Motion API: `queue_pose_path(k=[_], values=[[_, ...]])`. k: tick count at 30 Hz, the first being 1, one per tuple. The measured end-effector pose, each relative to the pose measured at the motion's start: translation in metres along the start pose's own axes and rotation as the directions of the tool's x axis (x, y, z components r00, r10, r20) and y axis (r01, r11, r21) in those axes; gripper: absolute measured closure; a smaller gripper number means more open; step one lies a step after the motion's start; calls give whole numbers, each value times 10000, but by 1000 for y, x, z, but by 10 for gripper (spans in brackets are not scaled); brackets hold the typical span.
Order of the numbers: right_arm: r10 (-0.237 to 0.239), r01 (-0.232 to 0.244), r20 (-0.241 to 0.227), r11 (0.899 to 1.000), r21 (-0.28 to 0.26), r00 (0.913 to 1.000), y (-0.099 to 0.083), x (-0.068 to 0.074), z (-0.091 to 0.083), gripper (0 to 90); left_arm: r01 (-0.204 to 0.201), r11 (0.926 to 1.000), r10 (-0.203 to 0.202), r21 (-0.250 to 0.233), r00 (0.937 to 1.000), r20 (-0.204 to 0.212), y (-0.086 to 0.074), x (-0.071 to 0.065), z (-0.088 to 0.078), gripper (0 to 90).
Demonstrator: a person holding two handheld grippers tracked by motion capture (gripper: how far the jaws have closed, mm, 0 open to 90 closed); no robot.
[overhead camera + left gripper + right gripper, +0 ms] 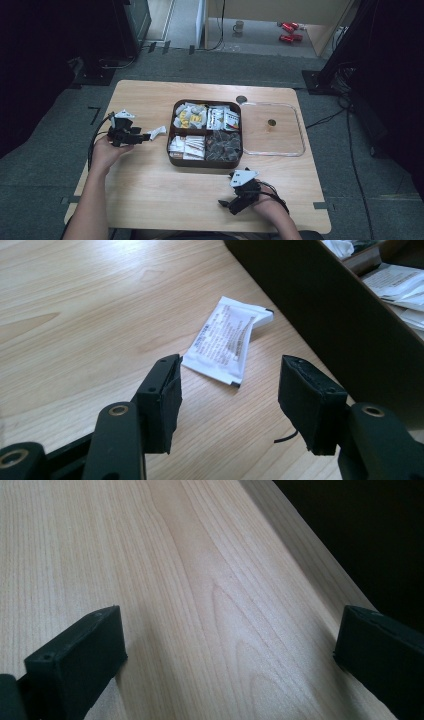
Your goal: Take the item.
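The left claw [229, 405], released, faces a white sachet [226, 338] beside the brown tray [172, 145], likely to grasp it, while the right claw [226, 203] idles released by the table's near edge.

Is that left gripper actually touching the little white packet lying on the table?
Apart. In the left gripper view, the left gripper is open, and bare wooden table shows between its black fingertips and the small white paper sachet.

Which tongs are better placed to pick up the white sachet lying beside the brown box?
Left. The left tongs are open just before the sachet; the right tongs face bare table near the front edge.
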State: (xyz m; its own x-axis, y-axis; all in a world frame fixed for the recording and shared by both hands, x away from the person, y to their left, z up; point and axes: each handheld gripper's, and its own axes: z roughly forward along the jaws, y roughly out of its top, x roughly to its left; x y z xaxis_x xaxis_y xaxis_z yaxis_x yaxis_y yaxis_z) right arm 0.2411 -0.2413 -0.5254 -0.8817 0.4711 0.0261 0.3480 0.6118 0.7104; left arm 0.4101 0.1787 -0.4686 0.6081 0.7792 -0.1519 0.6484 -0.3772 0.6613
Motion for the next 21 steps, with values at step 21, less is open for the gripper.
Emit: queue_pose_path(k=[21], values=[[-2,2,1,10000,-17,10000,0,0,0,0,637,9979,-642,-85,9957,-667,-29,32,-11,410]])
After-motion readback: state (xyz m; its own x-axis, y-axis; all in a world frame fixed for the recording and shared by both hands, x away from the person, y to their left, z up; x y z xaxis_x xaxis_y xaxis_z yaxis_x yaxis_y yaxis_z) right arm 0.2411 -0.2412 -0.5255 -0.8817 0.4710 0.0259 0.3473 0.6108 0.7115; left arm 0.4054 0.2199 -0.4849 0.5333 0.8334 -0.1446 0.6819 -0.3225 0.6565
